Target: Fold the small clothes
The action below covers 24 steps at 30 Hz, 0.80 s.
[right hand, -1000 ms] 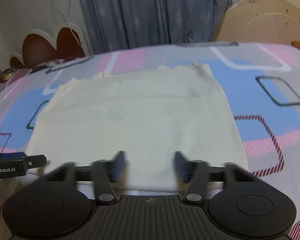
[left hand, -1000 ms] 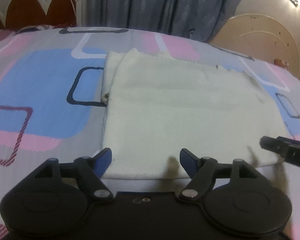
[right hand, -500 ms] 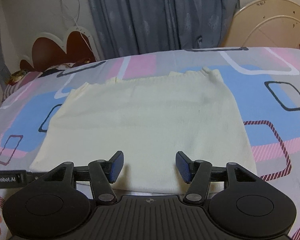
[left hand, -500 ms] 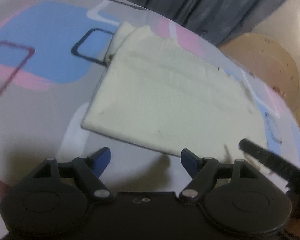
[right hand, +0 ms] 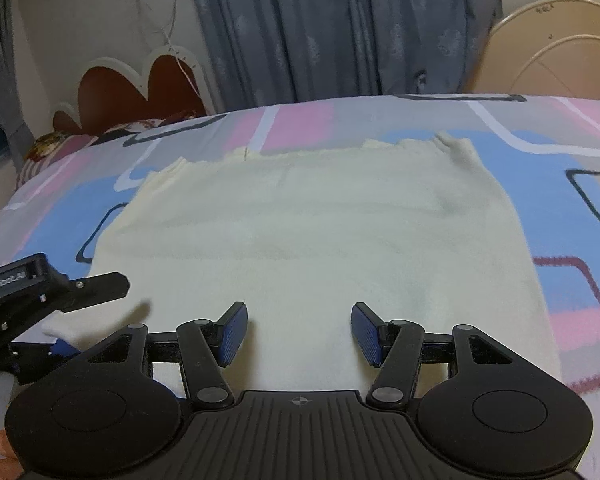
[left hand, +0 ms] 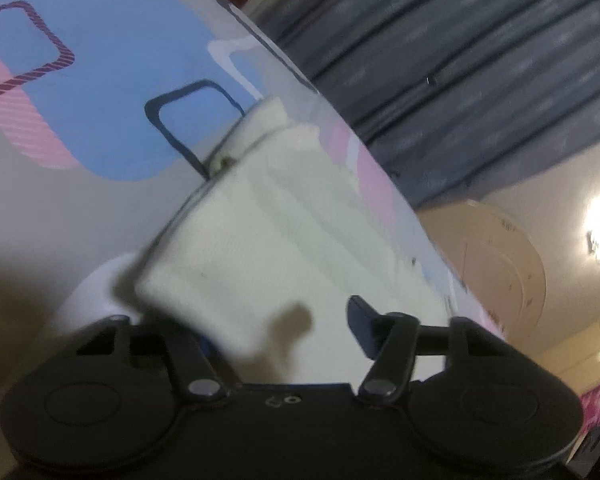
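Cream garment (right hand: 320, 240) corner between closing left gripper (left hand: 284, 332) fingers

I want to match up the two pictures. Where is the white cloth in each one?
Left wrist view: the white cloth runs tilted through the middle, its near corner between the left gripper fingers.
Right wrist view: the cloth lies flat across the middle, just beyond the right gripper.
Shared landmark: the grey-blue curtain behind the bed.
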### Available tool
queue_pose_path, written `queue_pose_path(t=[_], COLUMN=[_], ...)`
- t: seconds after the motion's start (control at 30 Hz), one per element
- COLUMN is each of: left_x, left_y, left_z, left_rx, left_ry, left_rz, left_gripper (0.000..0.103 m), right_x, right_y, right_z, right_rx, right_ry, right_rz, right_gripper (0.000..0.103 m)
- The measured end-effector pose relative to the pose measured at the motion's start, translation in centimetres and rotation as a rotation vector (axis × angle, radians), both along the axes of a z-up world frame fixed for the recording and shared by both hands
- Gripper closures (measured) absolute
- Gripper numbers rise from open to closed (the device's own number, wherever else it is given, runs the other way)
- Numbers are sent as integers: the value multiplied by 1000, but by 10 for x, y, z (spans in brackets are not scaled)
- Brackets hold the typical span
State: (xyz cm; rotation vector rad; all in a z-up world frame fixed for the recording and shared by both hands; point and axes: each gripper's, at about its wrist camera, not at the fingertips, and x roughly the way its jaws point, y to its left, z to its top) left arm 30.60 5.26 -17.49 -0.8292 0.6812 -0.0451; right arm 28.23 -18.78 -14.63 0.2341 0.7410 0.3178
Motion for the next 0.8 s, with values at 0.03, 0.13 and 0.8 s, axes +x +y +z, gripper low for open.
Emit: queue_pose_path(t=[0.03, 0.13, 0.8], left_x=[3, 8, 16], left_y=[2, 5, -67], left_z=[-2, -7, 81], left_rx=[-15, -27, 327], left_ry=[-5, -18, -264], left_rz=[16, 59, -210], left_gripper=[52, 71, 96], right_x=[4, 18, 26], right_y=[3, 9, 8], right_z=[0, 4, -17], right_rx=[-3, -9, -27], right_ry=[-7, -43, -109], right_rz=[5, 6, -37], right_gripper=[46, 46, 46])
